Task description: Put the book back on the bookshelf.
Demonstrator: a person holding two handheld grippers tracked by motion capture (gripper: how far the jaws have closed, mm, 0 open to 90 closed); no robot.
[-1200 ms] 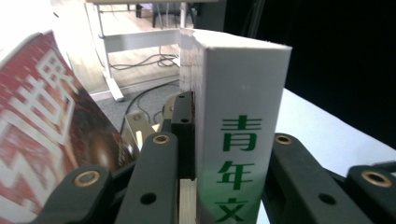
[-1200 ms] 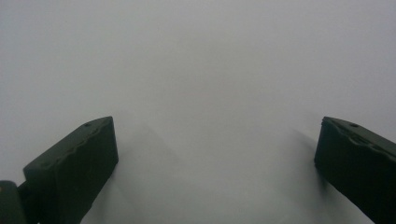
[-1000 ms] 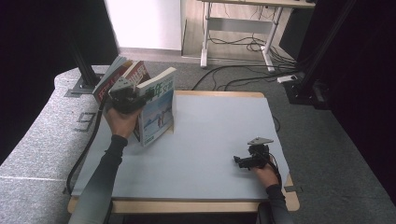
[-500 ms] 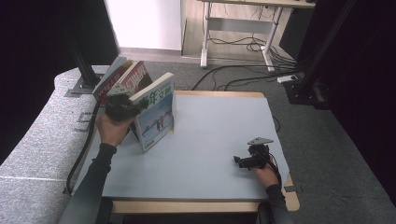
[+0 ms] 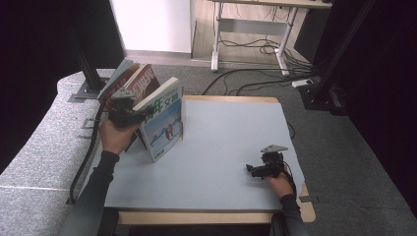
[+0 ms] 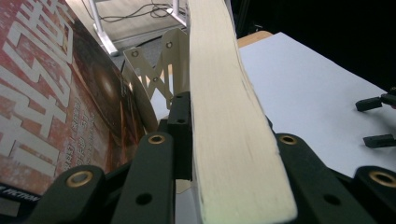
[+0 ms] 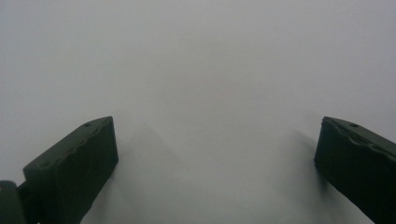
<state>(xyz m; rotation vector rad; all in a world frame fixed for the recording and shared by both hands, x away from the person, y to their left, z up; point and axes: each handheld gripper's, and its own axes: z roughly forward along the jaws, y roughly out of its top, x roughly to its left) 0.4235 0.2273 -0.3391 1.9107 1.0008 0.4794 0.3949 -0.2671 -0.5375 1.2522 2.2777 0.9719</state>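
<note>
Grey carpet and trailing floor cables surround the pale blue surface (image 5: 231, 147), which sits on a wooden frame; a white desk frame stands beyond it.

Left gripper (image 5: 129, 114): held at the surface's far left corner. Its jaws are closed on the page edge of a thick paperback book (image 5: 163, 120), one pad on each cover, as the left gripper view confirms with the cream page block (image 6: 224, 112) running between both jaws. The book stands tilted, its lower corner on the surface, its cover showing a blue-and-white snow scene with green lettering. Just behind it, red-covered books (image 5: 136, 83) lean against a metal bookend (image 6: 161, 70) at the surface's left edge.

Right gripper (image 5: 260, 169): resting near the front right of the surface, well apart from the book. Its jaws stand wide apart with nothing between them; the right gripper view shows bare surface (image 7: 201, 93) between them.
</note>
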